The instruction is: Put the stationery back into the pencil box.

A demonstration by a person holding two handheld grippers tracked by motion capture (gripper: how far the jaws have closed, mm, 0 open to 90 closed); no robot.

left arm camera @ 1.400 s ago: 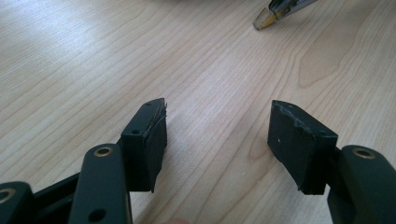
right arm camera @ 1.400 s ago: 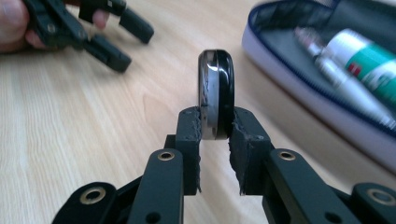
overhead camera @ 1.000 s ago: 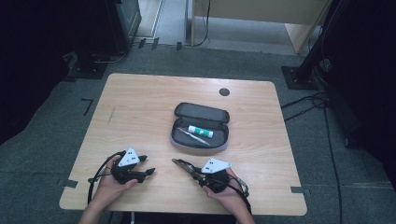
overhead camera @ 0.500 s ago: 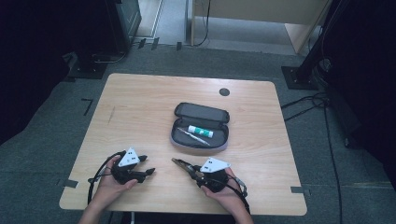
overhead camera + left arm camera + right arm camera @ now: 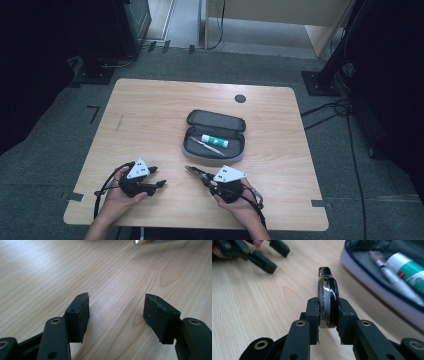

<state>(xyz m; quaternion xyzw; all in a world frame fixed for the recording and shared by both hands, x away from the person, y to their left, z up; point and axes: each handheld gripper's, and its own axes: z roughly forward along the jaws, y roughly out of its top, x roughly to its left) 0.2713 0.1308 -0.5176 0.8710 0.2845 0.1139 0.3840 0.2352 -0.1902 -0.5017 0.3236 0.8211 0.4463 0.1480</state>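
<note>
Low over the wooden bench (image 5: 150, 110), the left gripper (image 5: 116, 308) has its jaws spread wide with nothing between them. Meanwhile the right gripper (image 5: 328, 315) is clamped on a slim glossy black object (image 5: 327, 297), which I cannot identify, held edge-up. Just beyond lies an open grey pencil case (image 5: 215, 134) holding a silver pen (image 5: 384, 267) and a green-and-white tube (image 5: 412, 271).
</note>
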